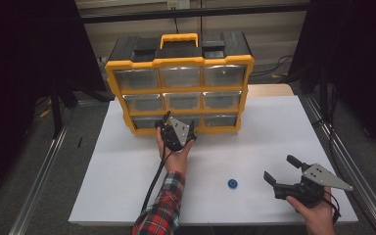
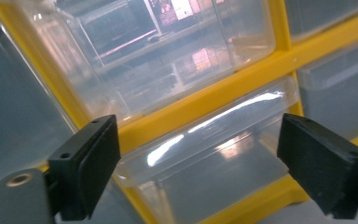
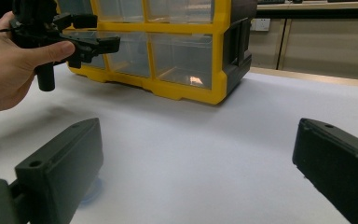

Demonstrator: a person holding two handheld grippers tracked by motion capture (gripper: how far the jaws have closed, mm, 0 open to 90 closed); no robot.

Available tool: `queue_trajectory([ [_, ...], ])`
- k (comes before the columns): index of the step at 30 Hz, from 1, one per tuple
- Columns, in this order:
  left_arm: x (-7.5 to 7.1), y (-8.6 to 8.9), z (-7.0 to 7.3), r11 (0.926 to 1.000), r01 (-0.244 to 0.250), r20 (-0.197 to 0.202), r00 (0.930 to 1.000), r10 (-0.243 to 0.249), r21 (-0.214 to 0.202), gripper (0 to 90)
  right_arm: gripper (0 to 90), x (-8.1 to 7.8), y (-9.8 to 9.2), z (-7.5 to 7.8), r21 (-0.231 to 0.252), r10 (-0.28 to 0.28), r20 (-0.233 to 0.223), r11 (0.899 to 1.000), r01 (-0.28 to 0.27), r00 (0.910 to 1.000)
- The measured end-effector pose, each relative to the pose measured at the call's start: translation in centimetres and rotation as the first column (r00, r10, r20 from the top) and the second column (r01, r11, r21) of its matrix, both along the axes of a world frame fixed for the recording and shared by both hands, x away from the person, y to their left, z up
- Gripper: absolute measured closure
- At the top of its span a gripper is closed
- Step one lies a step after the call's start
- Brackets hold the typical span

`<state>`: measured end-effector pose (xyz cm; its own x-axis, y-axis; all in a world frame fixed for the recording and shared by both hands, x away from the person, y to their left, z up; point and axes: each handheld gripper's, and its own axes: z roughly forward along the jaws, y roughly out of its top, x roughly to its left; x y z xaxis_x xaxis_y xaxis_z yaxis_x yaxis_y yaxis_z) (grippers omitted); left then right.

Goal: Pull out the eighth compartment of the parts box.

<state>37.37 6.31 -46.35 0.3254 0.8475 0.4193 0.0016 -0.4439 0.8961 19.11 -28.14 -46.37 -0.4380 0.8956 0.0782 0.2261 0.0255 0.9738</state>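
1 yellow-and-black plastic organiser cabinet [image 1: 180,63], 9 clear plastic drawers [image 1: 181,77] in a 3x3 grid, 1 yellow carry handle [image 1: 179,38], 1 small blue round disc [image 1: 232,184], 1 white table sheet [image 1: 254,147], 2 black two-jaw grippers: left gripper [image 1: 178,122], right gripper [image 1: 282,170]

Yellow frame and black top on the organiser [image 1: 178,61], with clear, see-through drawers [image 1: 181,100]. White counter [image 1: 127,171]. Small blue ring [image 1: 233,184]. Red, white and dark plaid sleeve [image 1: 164,208]. Black left hand-held gripper [image 1: 178,122] and black right hand-held gripper [image 1: 279,169], each with a grey plate.
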Motion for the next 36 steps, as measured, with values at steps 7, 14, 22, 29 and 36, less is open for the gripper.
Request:
queue_trajectory([
  [7,-0.1,0.0,0.0,0.9922,-0.023,0.041,0.999,0.018,0.122,23.6,1.2,0.0,0.0,0.0,0.002,0.0,-0.002,1.0,0.0,1.0],
  [14,-0.1,-0.2,0.1,0.9651,-0.026,0.088,0.9961,0.003,0.261,31.6,1.2,0.0,0.0,0.0,-0.003,-0.003,0.0,1.0,0.003,1.0],
  [22,0.2,-1.1,0.6,0.944,-0.034,0.099,0.9951,0.002,0.328,35.8,1.3,0.0,0.0,0.0,-0.002,-0.002,0.0,1.0,0.002,1.0],
  [29,0.3,-1.2,0.4,0.9254,-0.053,0.104,0.9945,0.015,0.375,37.6,1.3,0.0,0.0,0.0,0.001,-0.001,0.0,1.0,0.001,1.0],
  [36,0.2,-1.2,0.4,0.9161,-0.053,0.109,0.994,0.01,0.398,40.6,1.3,0.0,0.0,0.0,-0.005,0.004,0.002,1.0,-0.004,1.0],
])
